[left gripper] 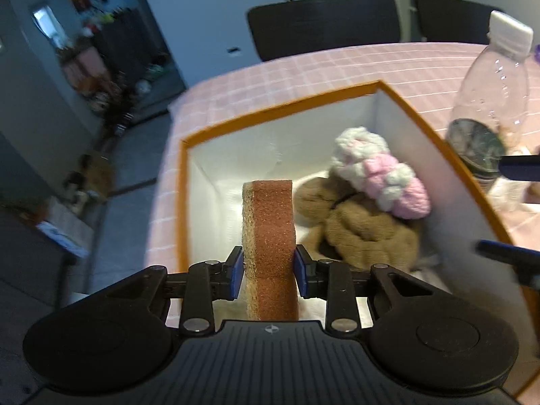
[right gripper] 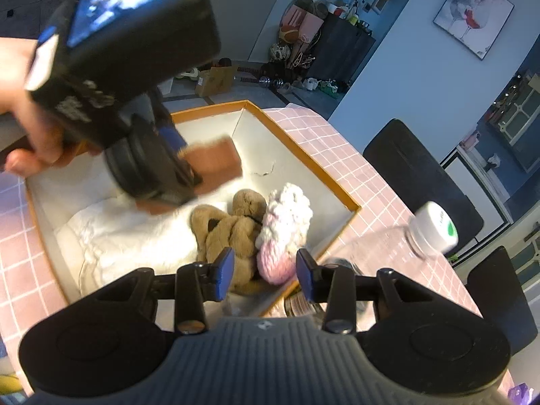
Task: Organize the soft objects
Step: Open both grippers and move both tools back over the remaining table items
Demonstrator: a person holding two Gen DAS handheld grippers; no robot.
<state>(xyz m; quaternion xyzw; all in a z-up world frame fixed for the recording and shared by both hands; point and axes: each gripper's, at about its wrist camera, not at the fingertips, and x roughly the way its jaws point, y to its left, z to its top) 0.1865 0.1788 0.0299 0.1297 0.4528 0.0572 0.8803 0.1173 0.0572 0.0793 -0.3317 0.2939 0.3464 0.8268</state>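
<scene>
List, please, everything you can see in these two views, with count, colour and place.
sponge: 1, brown, held over the box
box: 1, orange rim, white inside, on the table
plush toy: 1, tan, in the box
yarn ball: 1, pink and white, on the plush toy
bottle: 1, clear, white cap, beside the box
table: 1, pink checked cloth
chairs: 2, black, behind the table
left gripper: shut on the sponge
right gripper: open, over the box edge
</scene>
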